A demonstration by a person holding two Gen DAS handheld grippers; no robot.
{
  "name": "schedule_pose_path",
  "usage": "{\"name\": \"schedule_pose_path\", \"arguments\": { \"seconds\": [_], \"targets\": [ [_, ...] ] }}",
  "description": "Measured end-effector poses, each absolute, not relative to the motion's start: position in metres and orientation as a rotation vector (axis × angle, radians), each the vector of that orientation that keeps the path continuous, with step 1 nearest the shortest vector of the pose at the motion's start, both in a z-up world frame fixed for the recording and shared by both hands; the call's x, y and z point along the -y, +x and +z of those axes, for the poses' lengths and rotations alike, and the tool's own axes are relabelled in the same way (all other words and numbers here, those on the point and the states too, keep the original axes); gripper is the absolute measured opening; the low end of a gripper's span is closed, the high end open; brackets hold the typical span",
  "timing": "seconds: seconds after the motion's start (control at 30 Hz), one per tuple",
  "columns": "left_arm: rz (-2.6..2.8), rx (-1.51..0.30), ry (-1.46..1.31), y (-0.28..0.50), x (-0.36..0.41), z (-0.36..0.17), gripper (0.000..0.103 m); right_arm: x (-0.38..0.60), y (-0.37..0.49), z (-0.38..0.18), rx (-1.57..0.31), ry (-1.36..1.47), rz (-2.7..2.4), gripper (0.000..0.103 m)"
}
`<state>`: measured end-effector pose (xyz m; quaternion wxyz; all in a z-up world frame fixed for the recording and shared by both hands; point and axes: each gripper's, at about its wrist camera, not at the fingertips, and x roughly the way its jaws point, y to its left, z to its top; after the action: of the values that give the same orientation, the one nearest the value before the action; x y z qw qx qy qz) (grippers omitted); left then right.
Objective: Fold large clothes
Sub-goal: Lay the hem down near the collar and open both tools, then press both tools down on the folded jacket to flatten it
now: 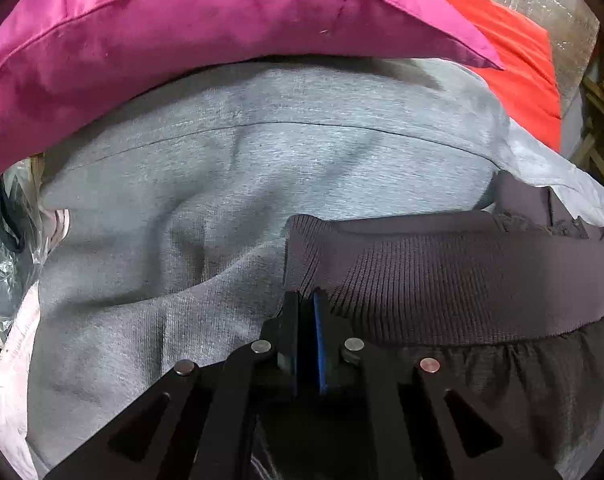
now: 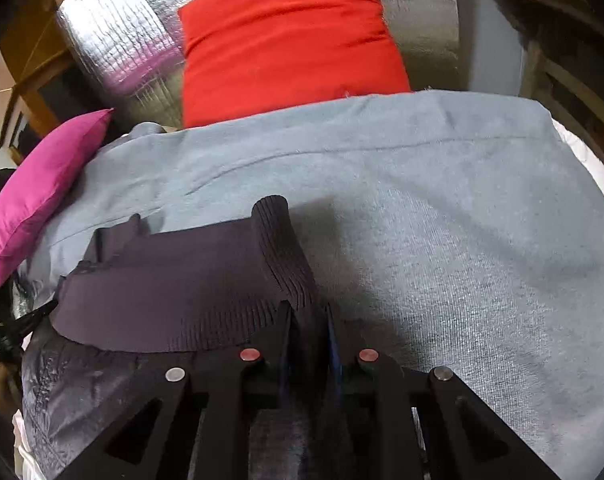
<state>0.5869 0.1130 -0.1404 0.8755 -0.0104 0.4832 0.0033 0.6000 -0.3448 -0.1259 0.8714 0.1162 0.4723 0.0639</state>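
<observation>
Left gripper (image 1: 306, 304) is clamped tight on the ribbed hem (image 1: 442, 280) of the dark jacket (image 1: 542, 380), jaws pinched together at six o'clock in its view. Right gripper (image 2: 310, 312) bites the same ribbed band (image 2: 181, 292), fabric bunching up between its jaws. The jacket lies on a grey blanket (image 2: 442, 220). Out at twelve o'clock, a red cushion (image 2: 285, 40); at nine, a magenta cushion (image 2: 41, 196).
</observation>
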Motion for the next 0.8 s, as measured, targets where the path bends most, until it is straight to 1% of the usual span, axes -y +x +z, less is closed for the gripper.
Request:
{"name": "schedule_pose_path", "arguments": {
  "seconds": [0.13,0.17,0.23,0.27,0.3,0.33,0.37,0.4,0.53,0.63,0.73,0.8],
  "targets": [
    [0.045,-0.998,0.034,0.586,-0.106,-0.145,0.012,0.345,0.599,-0.127,-0.989,0.244,0.117,0.017],
    [0.054,-0.993,0.057,0.587,-0.094,-0.146,0.014,0.343,0.598,-0.128,-0.989,0.239,0.107,0.017],
    [0.065,-0.968,0.116,0.582,-0.082,-0.14,0.021,0.341,0.601,-0.132,-1.0,0.224,0.094,0.018],
    [0.069,-0.95,0.141,0.578,-0.077,-0.134,0.032,0.339,0.6,-0.131,-0.996,0.2,0.076,0.021],
    [0.084,-0.923,0.162,0.572,-0.074,-0.125,0.052,0.336,0.598,-0.127,-0.989,0.173,0.054,0.03],
    [0.108,-0.897,0.173,0.565,-0.074,-0.116,0.059,0.334,0.598,-0.125,-0.982,0.165,0.049,0.049],
    [0.134,-0.852,0.177,0.555,-0.074,-0.102,0.067,0.333,0.595,-0.121,-0.982,0.149,0.028,0.063],
    [0.148,-0.827,0.182,0.548,-0.074,-0.093,0.072,0.333,0.591,-0.115,-0.98,0.139,-0.004,0.073],
    [0.223,-0.704,0.226,0.502,-0.071,-0.047,0.073,0.33,0.56,-0.084,-0.923,0.094,-0.021,0.073],
    [0.138,-0.662,0.212,0.473,-0.054,-0.025,0.073,0.302,0.53,-0.059,-0.861,0.023,0.052,0.073],
    [-0.004,-0.689,0.248,0.434,-0.005,-0.035,0.073,0.248,0.489,-0.048,-0.809,-0.07,0.182,0.074],
    [-0.063,-0.702,0.329,0.419,0.029,-0.054,0.073,0.215,0.47,-0.056,-0.795,-0.168,0.239,0.074]
  ]
}}
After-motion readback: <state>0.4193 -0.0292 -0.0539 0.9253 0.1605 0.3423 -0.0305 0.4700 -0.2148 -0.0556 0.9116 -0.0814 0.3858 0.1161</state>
